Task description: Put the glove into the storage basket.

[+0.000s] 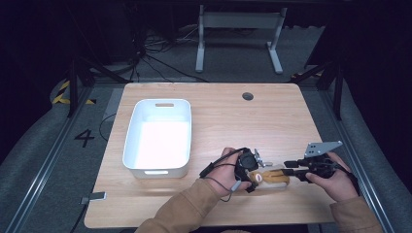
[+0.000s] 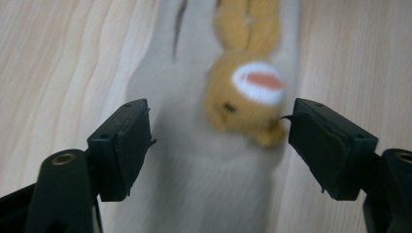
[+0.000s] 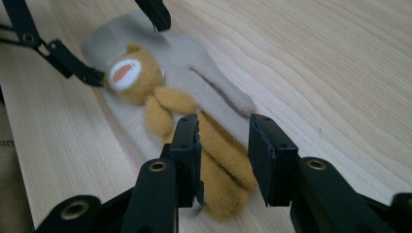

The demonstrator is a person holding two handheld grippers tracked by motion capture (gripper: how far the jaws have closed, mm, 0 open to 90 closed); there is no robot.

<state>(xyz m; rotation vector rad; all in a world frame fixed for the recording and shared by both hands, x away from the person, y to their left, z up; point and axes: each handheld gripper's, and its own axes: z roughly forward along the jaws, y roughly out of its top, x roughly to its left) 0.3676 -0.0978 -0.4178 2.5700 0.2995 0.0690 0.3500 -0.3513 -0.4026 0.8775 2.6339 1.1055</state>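
Bear mitten [image 1: 272, 175] lies flat on the counter [image 1: 228, 116] near my edge, right of the white bin [image 1: 158, 138]. My left tool [image 2: 218, 141] gapes around its head end while my right tool [image 3: 223, 160] straddles the legs, half-parted, gripping nothing yet, so I can lift both ends together.

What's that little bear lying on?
The bear lies on a beige mitten, which lies flat on the table. The mitten's thumb sticks out beside it. Whatever part of the mitten is beneath the bear is covered.
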